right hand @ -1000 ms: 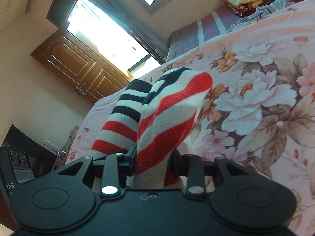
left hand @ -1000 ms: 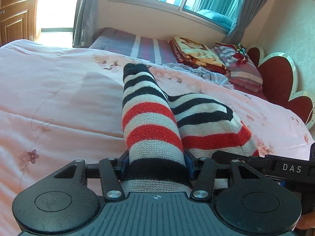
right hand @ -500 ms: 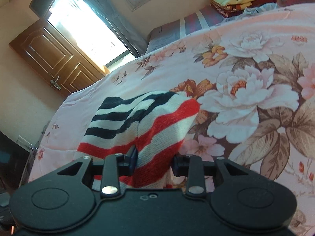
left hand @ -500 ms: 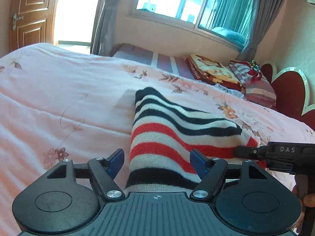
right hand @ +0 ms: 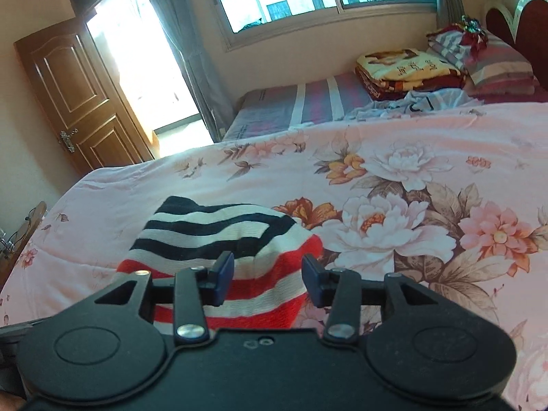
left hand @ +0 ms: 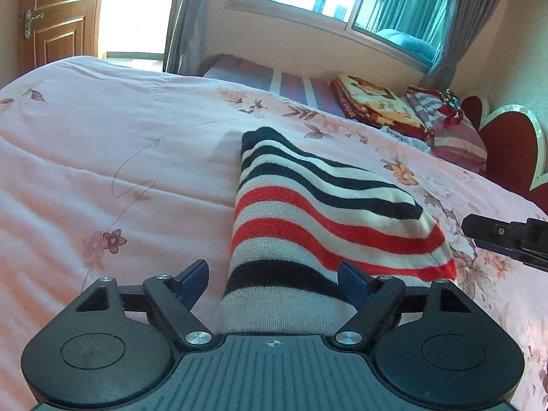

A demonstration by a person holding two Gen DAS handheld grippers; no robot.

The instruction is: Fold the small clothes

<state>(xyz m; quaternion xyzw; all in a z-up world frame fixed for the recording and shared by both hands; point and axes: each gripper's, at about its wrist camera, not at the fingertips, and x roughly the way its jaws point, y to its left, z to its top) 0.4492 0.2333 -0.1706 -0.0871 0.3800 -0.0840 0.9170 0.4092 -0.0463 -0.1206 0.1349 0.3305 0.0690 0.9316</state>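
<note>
Over the striped garment (left hand: 308,212), left tool (left hand: 274,282) and right tool (right hand: 269,275) sit released.

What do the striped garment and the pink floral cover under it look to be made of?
Striped garment: apparently a soft knit, perhaps wool or acrylic; fine ribbed stitch rows show in the black, cream and red bands, matte.
Pink floral cover: seemingly a woven printed fabric, possibly cotton or polyester; smooth, faintly sheeny, slightly padded, with soft wrinkles. The fibre cannot be confirmed.
</note>
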